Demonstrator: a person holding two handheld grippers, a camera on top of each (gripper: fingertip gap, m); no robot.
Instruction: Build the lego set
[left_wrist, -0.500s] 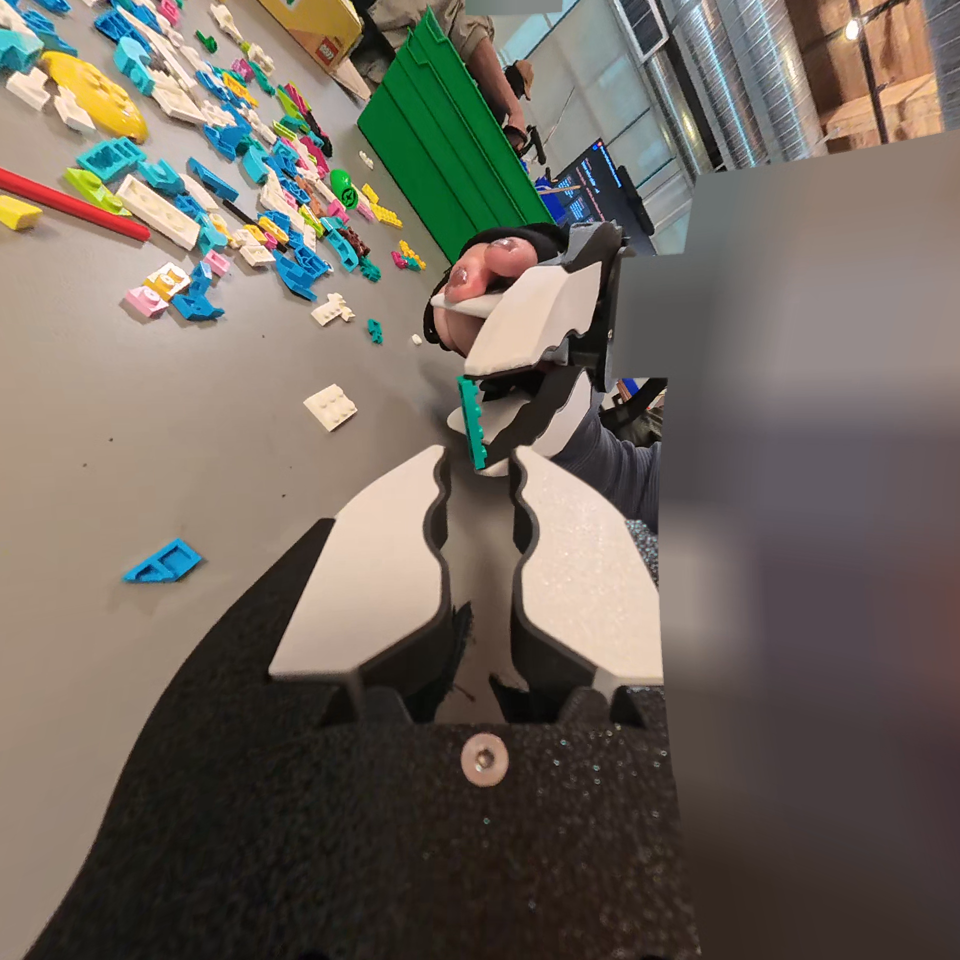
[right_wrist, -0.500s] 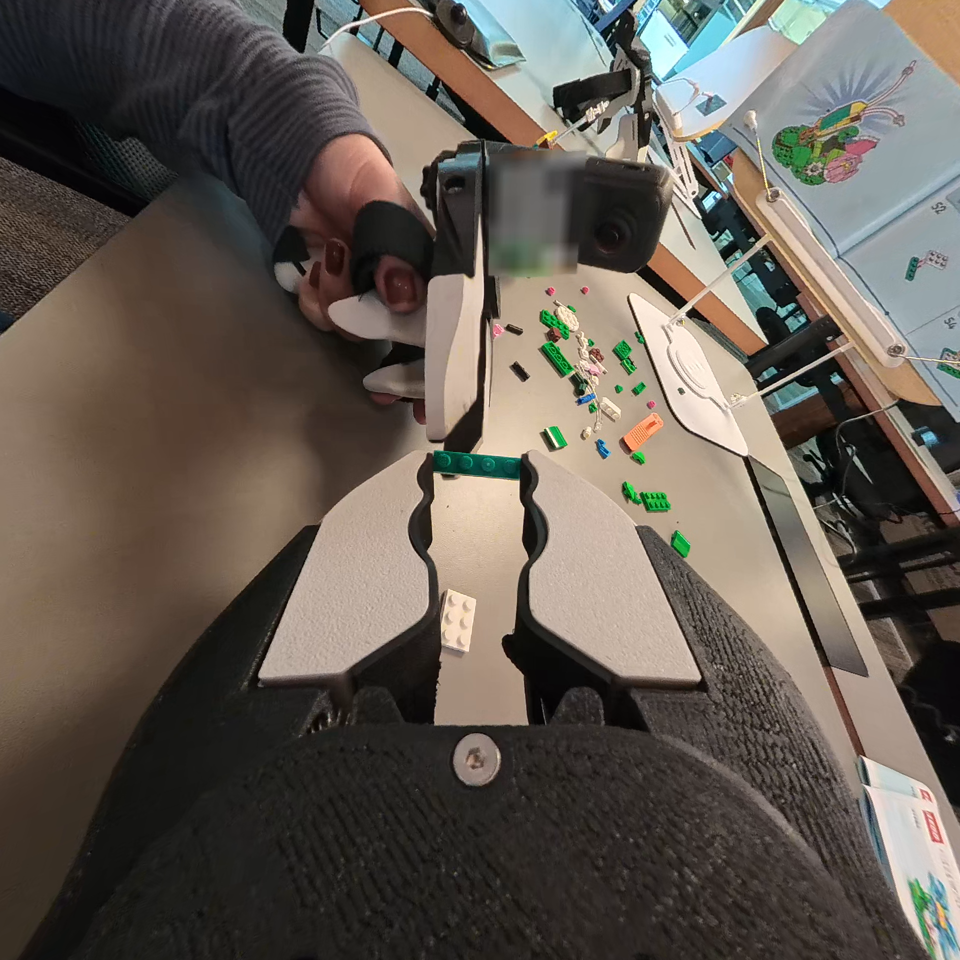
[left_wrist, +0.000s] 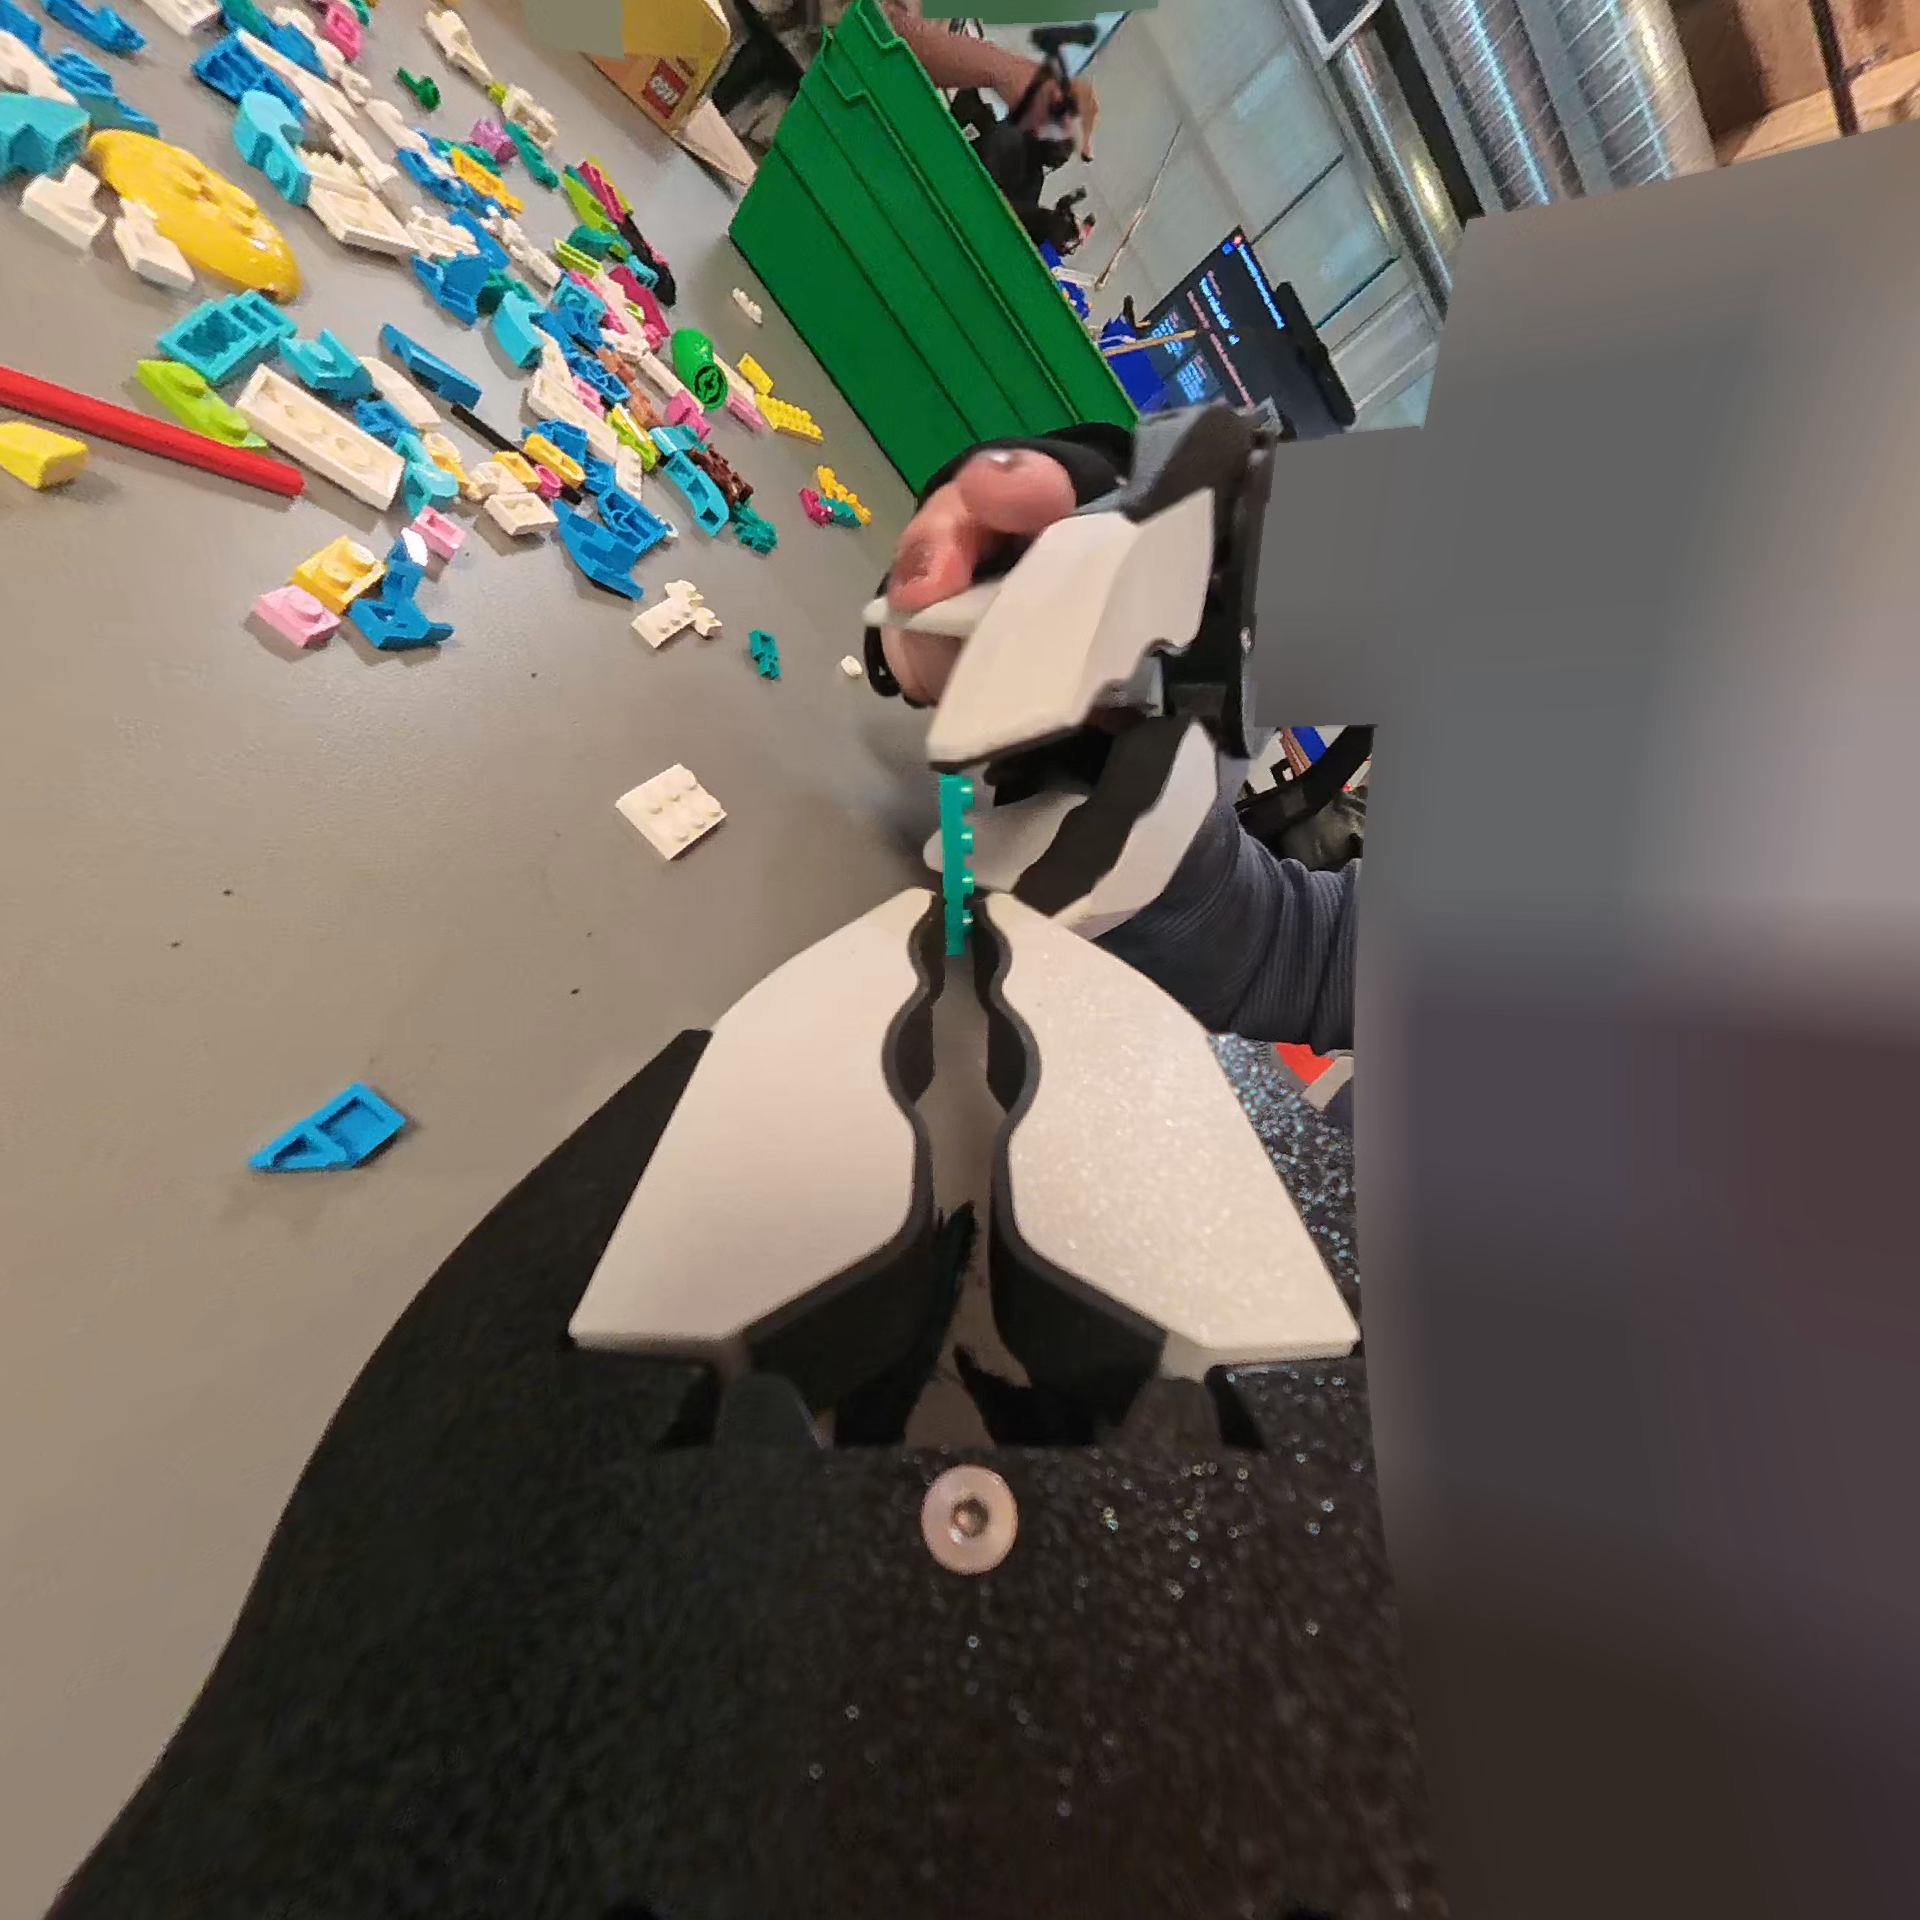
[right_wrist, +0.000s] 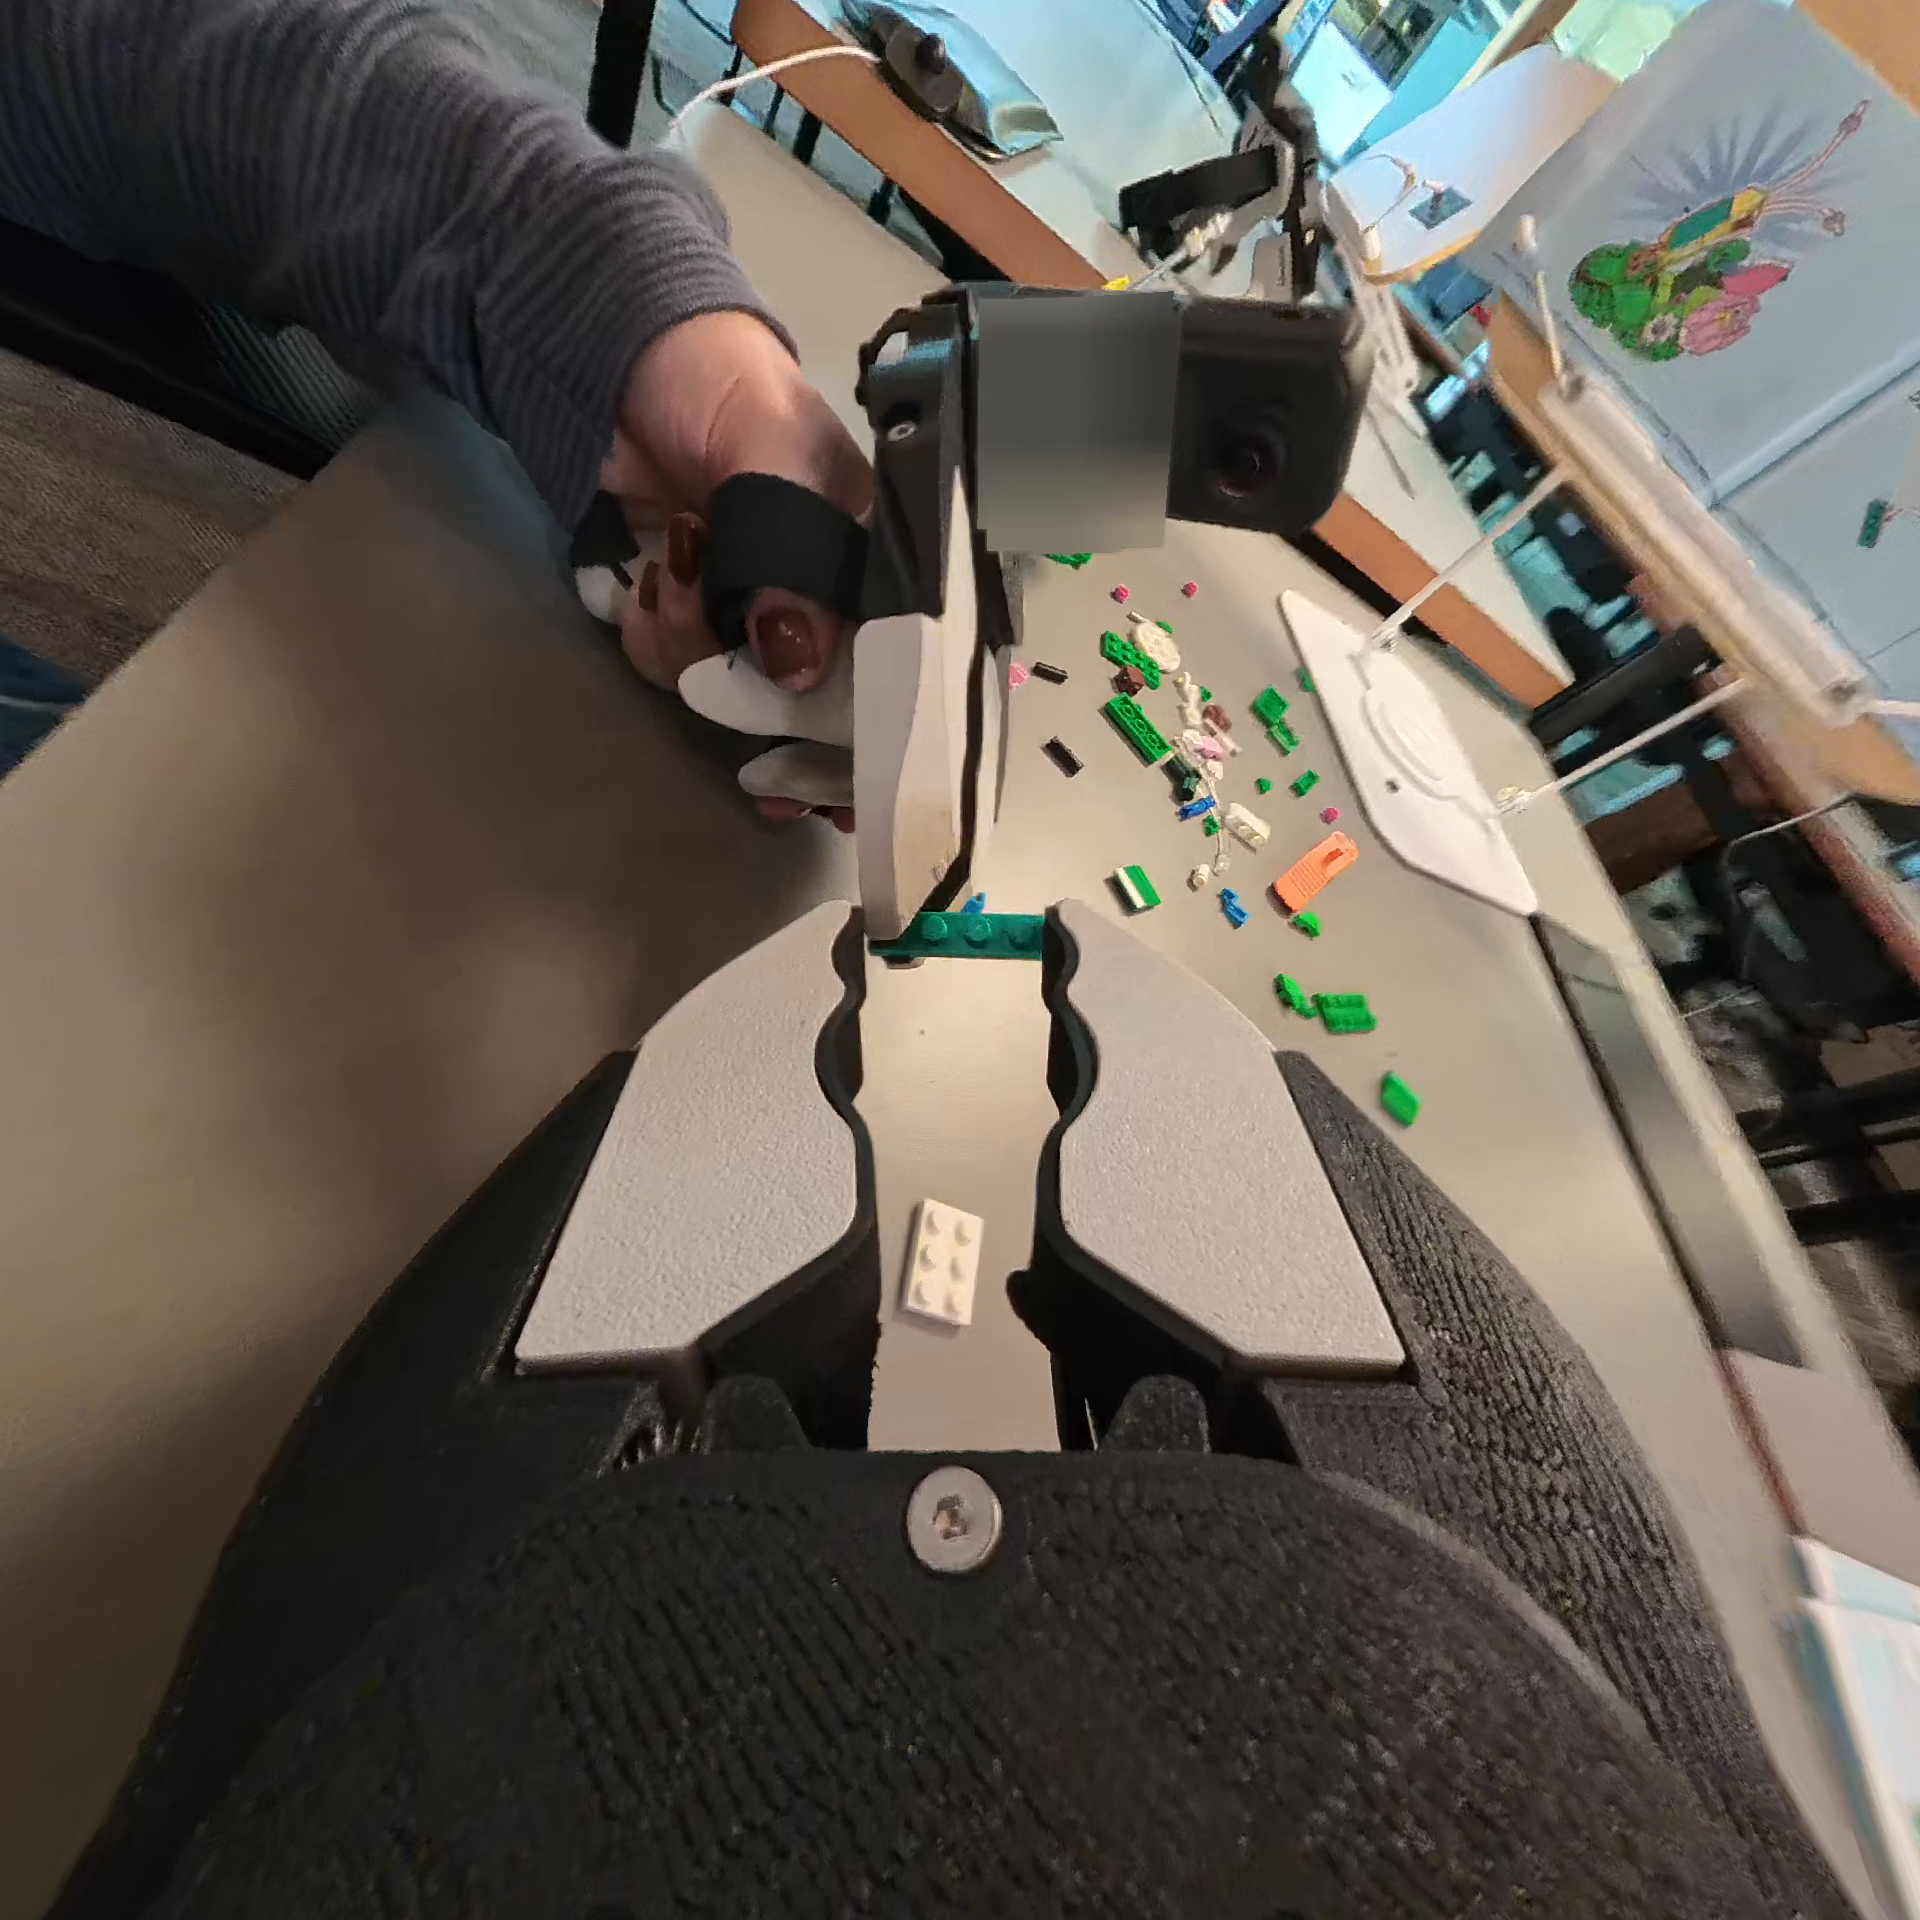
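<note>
Two tools grip one thin teal studded plate (right_wrist: 961, 933) (off the grey tabletop (right_wrist: 312, 831)): right tool (right_wrist: 951, 940) endwise, left tool (left_wrist: 954, 920) clamping its edge.

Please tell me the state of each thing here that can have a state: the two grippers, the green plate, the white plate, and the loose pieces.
Left gripper: shut on one end of the green plate.
Right gripper: shut on the green plate across its length.
Green plate: held in the air between both grippers, off the table.
White plate: lying flat on the table, studs up, untouched.
Loose pieces: scattered on the table, unassembled.
</note>
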